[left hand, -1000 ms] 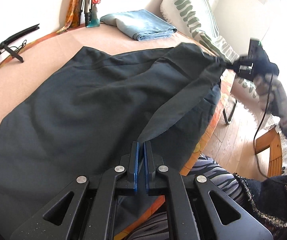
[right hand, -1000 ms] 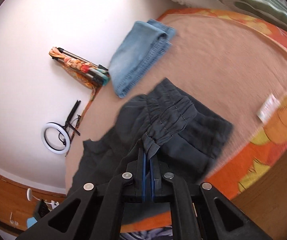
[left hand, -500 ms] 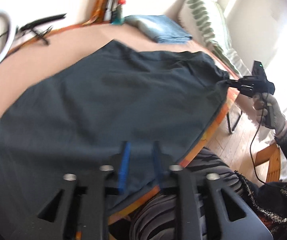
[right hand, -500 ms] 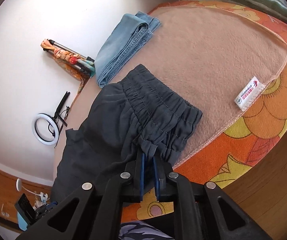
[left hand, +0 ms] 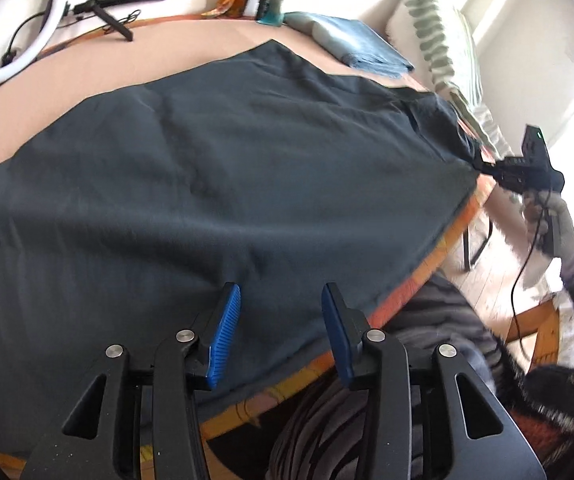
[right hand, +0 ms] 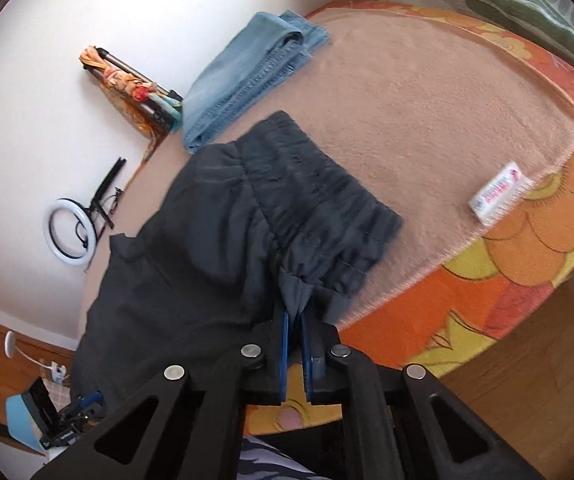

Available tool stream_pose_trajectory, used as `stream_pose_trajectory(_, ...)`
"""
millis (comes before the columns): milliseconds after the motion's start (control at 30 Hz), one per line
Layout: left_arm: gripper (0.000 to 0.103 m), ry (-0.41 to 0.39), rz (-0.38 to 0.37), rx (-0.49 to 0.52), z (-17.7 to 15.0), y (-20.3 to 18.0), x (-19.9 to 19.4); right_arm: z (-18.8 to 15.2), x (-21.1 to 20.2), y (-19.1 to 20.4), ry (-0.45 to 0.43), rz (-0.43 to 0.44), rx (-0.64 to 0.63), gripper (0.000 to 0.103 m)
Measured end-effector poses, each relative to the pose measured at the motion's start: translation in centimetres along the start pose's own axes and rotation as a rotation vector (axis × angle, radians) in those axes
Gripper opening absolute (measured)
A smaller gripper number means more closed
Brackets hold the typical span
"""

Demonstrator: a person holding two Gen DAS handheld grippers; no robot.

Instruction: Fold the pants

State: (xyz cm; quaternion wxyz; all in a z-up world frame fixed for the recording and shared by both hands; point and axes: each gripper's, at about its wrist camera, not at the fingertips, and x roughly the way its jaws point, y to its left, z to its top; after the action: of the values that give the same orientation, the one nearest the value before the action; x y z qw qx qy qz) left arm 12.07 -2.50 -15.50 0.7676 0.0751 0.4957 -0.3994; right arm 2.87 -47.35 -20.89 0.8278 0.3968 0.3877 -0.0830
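On the tan blanket (right hand: 427, 120): dark pants (left hand: 227, 168), spread flat lengthwise, near edge close along the orange flowered border (right hand: 527, 272). Waistband corner pinched in the right gripper (right hand: 294, 316), blue pads closed on a bunched tuft of elastic; judged to be held as an anchor so the cloth stays taut and square. Left gripper (left hand: 281, 300) poised over the near hem, jaws just been opening, nothing between the pads, no contact evident; judged to have let the cloth go, lengthwise fold laid down, cross fold not yet made.

Surroundings: folded blue jeans (right hand: 247, 76) at the far side, near but apart from the waistband. White label (right hand: 499, 192) at the blanket edge, clear of the pants. Leaf-patterned pillow (left hand: 439, 48) beyond the waist end. Ring light (left hand: 3, 40) and black stand (left hand: 119, 4) against the wall, well apart. Nothing lying on the pants; jeans judged the only likely obstruction to a fold toward the waist.
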Motion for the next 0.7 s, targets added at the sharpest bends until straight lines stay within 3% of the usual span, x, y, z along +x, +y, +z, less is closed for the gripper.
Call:
stream_pose_trajectory(33, 0.039, 0.002, 0.005, 0.016, -0.2, -0.2, -0.1, -0.1, -0.1, -0.3, 0.014, 0.002, 0.0, 0.003)
stream_pose_trajectory(100, 0.039, 0.004, 0.007, 0.011, -0.5, 0.1, -0.5, -0.1, -0.7, -0.4, 0.022, 0.01, -0.007, 0.016)
stream_pose_trajectory(167, 0.039, -0.004, 0.015, -0.021, -0.6, 0.7, -1.0, -0.1, -2.0, 0.3, 0.009, -0.023, -0.038, 0.022)
stream_pose_trajectory(233, 0.039, -0.044, 0.024, -0.045, -0.7, 1.2, -2.2, -0.1, -3.7, 2.3, -0.014, -0.02, -0.116, 0.023)
stream_pose_trajectory(333, 0.039, -0.116, 0.049, -0.086, -0.7, 2.3, -3.9, 0.3, -5.6, 6.5, -0.072, -0.024, -0.286, 0.037)
stream_pose_trajectory(400, 0.039, -0.157, 0.081, -0.131, -0.9, 3.6, -4.8, 1.1, -5.6, 9.7, -0.098, 0.03, -0.393, 0.045)
stream_pose_trajectory(467, 0.039, -0.173, 0.101, -0.173, -1.4, 5.0, -5.1, 1.9, -4.6, 11.9, -0.095, 0.07, -0.443, 0.052)
stream_pose_trajectory(700, 0.039, -0.19, 0.182, -0.272, -3.0, 7.8, -5.8, 5.5, 4.5, 20.6, 0.034, 0.188, -0.62, 0.055)
